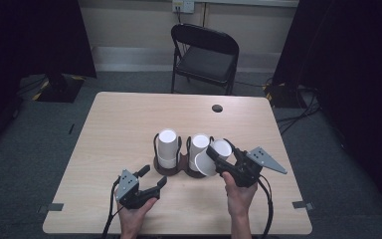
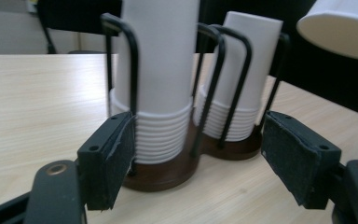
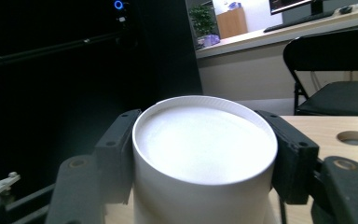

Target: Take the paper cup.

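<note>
Your right tongs (image 1: 218,160) are clamping a smooth white paper cup (image 1: 214,155), tilted, just beside the black wire rack (image 1: 179,158) holding ribbed cup stacks (image 1: 167,148). Your left tongs (image 1: 151,178) are gaping wide, empty, over the pale woodgrain bench (image 1: 119,119).

No text, label, brand, number or sign is proving legible in any view. The white paper cups, the wire holder and the table are showing plain surfaces.
</note>
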The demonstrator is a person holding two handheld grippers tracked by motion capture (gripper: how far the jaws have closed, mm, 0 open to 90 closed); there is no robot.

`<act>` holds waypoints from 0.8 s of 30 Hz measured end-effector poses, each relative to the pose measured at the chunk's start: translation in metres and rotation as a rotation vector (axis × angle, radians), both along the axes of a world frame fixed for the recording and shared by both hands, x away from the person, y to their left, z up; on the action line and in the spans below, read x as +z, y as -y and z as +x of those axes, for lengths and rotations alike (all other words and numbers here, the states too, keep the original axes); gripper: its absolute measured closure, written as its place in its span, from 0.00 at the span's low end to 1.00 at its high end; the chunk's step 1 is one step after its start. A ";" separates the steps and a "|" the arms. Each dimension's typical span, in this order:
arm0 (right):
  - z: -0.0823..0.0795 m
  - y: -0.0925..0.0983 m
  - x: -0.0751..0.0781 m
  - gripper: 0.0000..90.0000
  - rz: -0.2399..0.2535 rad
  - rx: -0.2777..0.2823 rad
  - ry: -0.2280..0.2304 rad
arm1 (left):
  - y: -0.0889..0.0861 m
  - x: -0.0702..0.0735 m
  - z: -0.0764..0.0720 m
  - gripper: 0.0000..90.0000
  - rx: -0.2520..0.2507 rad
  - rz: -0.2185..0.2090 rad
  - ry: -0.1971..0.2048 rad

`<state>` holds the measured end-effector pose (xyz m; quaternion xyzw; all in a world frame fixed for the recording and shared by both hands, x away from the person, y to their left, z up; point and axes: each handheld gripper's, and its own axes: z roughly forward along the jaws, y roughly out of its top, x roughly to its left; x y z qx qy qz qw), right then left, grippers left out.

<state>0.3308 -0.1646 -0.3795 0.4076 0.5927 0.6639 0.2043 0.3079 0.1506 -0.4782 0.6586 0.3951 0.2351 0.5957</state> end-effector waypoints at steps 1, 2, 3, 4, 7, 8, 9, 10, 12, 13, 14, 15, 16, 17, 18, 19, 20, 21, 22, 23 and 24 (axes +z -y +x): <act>-0.001 0.000 -0.002 0.39 0.005 0.005 -0.002 | 0.002 0.001 0.000 0.29 -0.007 0.000 0.006; -0.002 0.000 -0.003 0.39 0.015 0.010 -0.007 | 0.003 0.003 0.000 0.29 -0.014 -0.005 0.014; -0.003 0.000 -0.005 0.39 0.024 0.016 -0.011 | 0.005 0.004 0.000 0.30 -0.017 -0.010 0.021; -0.004 -0.001 -0.006 0.39 0.031 0.018 -0.016 | 0.007 0.005 0.000 0.30 -0.025 -0.014 0.025; -0.006 0.000 -0.009 0.39 0.063 0.031 -0.024 | 0.012 0.008 0.001 0.30 -0.044 -0.021 0.033; -0.006 0.000 -0.009 0.39 0.063 0.031 -0.024 | 0.012 0.008 0.001 0.30 -0.044 -0.021 0.033; -0.007 0.000 -0.010 0.39 0.084 0.039 -0.033 | 0.015 0.010 0.001 0.30 -0.048 -0.020 0.047; -0.007 0.000 -0.010 0.39 0.089 0.037 -0.033 | 0.017 0.011 0.000 0.29 -0.054 -0.023 0.056; -0.009 -0.001 -0.011 0.39 0.104 0.046 -0.041 | 0.020 0.014 0.000 0.29 -0.078 -0.059 0.070; -0.010 -0.001 -0.012 0.39 0.114 0.050 -0.043 | 0.021 0.014 0.000 0.30 -0.093 -0.066 0.073; -0.010 -0.001 -0.013 0.39 0.123 0.054 -0.047 | 0.022 0.015 0.000 0.31 -0.099 -0.071 0.077; -0.011 -0.002 -0.014 0.39 0.137 0.059 -0.054 | 0.024 0.015 0.001 0.31 -0.104 -0.066 0.084; -0.012 -0.003 -0.015 0.39 0.144 0.056 -0.062 | 0.026 0.016 0.001 0.31 -0.108 -0.069 0.088; -0.013 -0.004 -0.017 0.39 0.149 0.059 -0.068 | 0.026 0.016 0.001 0.31 -0.112 -0.067 0.092; -0.013 -0.004 -0.018 0.39 0.167 0.068 -0.075 | 0.028 0.016 0.001 0.31 -0.113 -0.071 0.095; -0.012 -0.004 -0.019 0.39 0.182 0.074 -0.079 | 0.029 0.016 0.001 0.31 -0.118 -0.072 0.104; -0.012 -0.005 -0.019 0.39 0.196 0.079 -0.087 | 0.030 0.016 0.001 0.32 -0.122 -0.078 0.111; -0.012 -0.005 -0.020 0.39 0.208 0.087 -0.090 | 0.030 0.016 0.001 0.33 -0.122 -0.078 0.111; -0.012 -0.005 -0.020 0.39 0.208 0.087 -0.090 | 0.030 0.015 0.001 0.33 -0.129 -0.080 0.123; -0.012 -0.005 -0.021 0.39 0.227 0.101 -0.102 | 0.030 0.015 0.001 0.38 -0.143 -0.080 0.132; -0.012 -0.005 -0.021 0.39 0.239 0.109 -0.110 | 0.033 0.015 0.001 0.38 -0.145 -0.081 0.140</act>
